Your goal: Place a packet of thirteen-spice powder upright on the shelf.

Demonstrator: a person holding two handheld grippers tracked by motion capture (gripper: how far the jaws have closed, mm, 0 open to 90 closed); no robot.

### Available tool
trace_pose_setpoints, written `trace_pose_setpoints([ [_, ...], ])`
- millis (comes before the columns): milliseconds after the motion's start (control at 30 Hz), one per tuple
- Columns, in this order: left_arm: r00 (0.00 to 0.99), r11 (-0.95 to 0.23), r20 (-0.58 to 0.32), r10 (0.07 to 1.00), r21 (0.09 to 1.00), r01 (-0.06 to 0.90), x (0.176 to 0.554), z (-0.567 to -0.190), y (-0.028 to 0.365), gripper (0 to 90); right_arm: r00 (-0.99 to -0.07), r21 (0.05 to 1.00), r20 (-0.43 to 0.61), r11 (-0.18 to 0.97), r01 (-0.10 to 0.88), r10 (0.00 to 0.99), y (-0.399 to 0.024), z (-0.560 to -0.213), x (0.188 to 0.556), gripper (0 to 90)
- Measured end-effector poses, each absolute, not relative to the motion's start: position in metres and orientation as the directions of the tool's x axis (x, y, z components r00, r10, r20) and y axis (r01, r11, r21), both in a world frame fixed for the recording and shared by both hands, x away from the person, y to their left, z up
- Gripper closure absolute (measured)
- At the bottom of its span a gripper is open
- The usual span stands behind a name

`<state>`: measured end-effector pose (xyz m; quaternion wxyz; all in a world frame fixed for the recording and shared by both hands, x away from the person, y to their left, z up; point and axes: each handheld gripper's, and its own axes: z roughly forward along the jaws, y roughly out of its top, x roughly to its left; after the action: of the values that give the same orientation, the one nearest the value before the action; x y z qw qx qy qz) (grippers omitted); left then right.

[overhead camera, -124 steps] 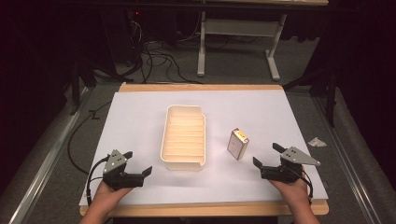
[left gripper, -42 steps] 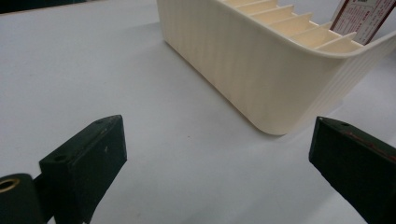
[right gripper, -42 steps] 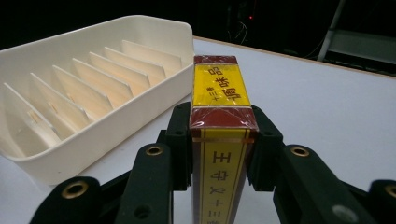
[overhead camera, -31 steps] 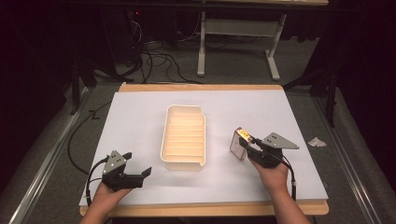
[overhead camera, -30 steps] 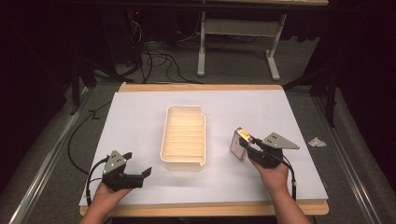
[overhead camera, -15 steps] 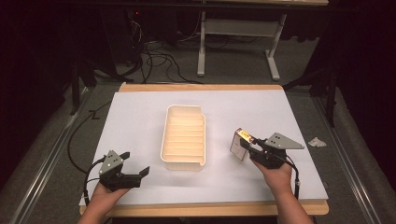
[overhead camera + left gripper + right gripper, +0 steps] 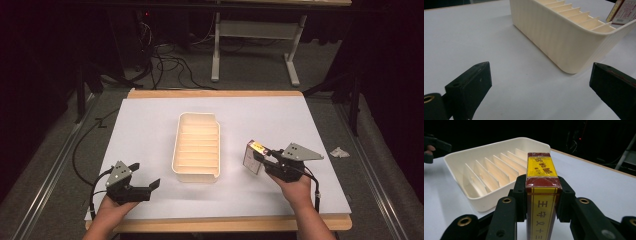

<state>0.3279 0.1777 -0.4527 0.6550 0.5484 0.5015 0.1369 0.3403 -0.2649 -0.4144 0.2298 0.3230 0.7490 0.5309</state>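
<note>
1. Right gripper [image 7: 541, 195] is clamped on a small red-and-yellow carton [image 7: 541, 185] with printed characters. The jaws press its two broad faces, and the narrow edge faces the camera.
2. In the high view the carton [image 7: 254, 156] sits just right of the cream slotted tray [image 7: 197, 150], near its near end and apart from it. Whether it rests on the white worktop [image 7: 150, 120] or hangs just clear, I cannot tell.
3. Handling, as judged: light, stiff cardboard under glossy film wrap. The film looks slippery, so a shallow pinch could let it twist or slide. The walls would likely dent under hard squeezing.
4. Best hold, as judged: across the broad faces near mid-height, as now, pads flat on the panels, not on corners.
5. The tray's slots [image 7: 496, 172] are narrow, so the carton probably needs to go in edge-first and upright.
6. Left gripper [image 7: 131, 184] rests at the near left of the worktop, jaws apart and holding nothing, with the tray's end wall [image 7: 564, 42] ahead of it.
</note>
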Motion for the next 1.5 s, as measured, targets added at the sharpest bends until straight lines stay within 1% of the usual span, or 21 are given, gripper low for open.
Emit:
trace_pose_setpoints([
  [233, 0.461, 0.361, -0.506, 0.729, 0.857, 0.368, 0.328, -0.452, 0.178, 4.5, -0.708, 0.949, 0.009, 0.218, 0.229, 0.707, -0.266, -0.412, 0.339, 68.4],
  [533, 0.463, 0.36, -0.507, 0.727, 0.856, 0.371, 0.327, -0.452, 0.178, 4.5, -0.733, 0.952, -0.003, 0.226, 0.205, 0.68, -0.265, -0.409, 0.338, 68.4],
  [733, 0.471, 0.355, -0.505, 0.723, 0.857, 0.374, 0.326, -0.452, 0.178, 4.5, -0.776, 0.958, -0.008, 0.228, 0.175, 0.631, -0.263, -0.407, 0.338, 68.4],
  [1100, 0.47, 0.365, -0.513, 0.718, 0.853, 0.374, 0.328, -0.452, 0.178, 4.5, -0.822, 0.961, -0.011, 0.232, 0.148, 0.57, -0.255, -0.402, 0.339, 68.4],
  [1500, 0.475, 0.355, -0.507, 0.719, 0.856, 0.376, 0.327, -0.453, 0.178, 4.5, -0.872, 0.973, 0.016, 0.193, 0.126, 0.49, -0.247, -0.394, 0.343, 68.5],
])
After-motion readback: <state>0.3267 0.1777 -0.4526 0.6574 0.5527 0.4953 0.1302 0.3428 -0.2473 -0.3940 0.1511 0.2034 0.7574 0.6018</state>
